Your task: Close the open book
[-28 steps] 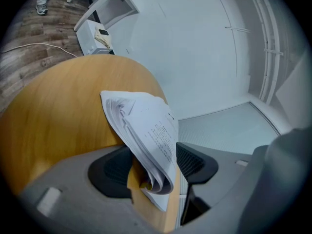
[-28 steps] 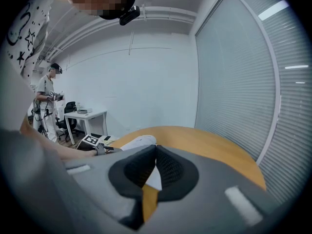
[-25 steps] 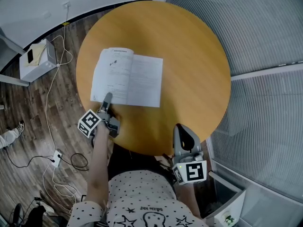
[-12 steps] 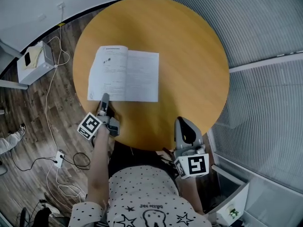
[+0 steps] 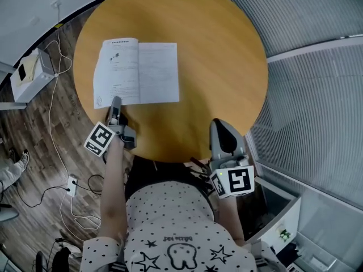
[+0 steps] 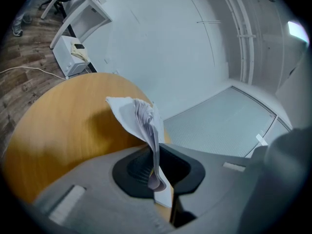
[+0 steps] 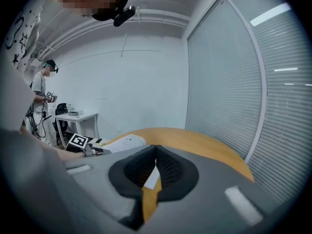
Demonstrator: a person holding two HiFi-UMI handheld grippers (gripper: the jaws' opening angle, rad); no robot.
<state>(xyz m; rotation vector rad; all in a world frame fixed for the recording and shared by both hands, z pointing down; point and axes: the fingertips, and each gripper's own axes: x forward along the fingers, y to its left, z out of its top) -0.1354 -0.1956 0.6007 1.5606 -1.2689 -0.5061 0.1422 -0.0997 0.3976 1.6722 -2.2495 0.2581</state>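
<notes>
The open book [image 5: 137, 72] lies flat on the round wooden table [image 5: 215, 50], at its left side. My left gripper [image 5: 115, 105] sits at the book's near left corner. In the left gripper view its jaws have just been closing and are shut on a thin sheaf of pages [image 6: 142, 121], which curl upward between the left gripper [image 6: 155, 155] pads. My right gripper [image 5: 221, 130] hovers over the table's near edge, well to the right of the book. It is shut, the right gripper [image 7: 156, 154] pads meeting with nothing between them.
A white box [image 5: 25, 72], cables [image 5: 57, 123] and a power strip [image 5: 72, 183] lie on the wood floor to the left. Slatted blinds [image 5: 317, 95] close off the right side. In the right gripper view another person [image 7: 41, 101] stands by a white desk [image 7: 78, 118].
The left gripper has stayed at the book's near left corner and lifted a little. The right gripper has edged further over the table's rim. The whole head view has shifted.
</notes>
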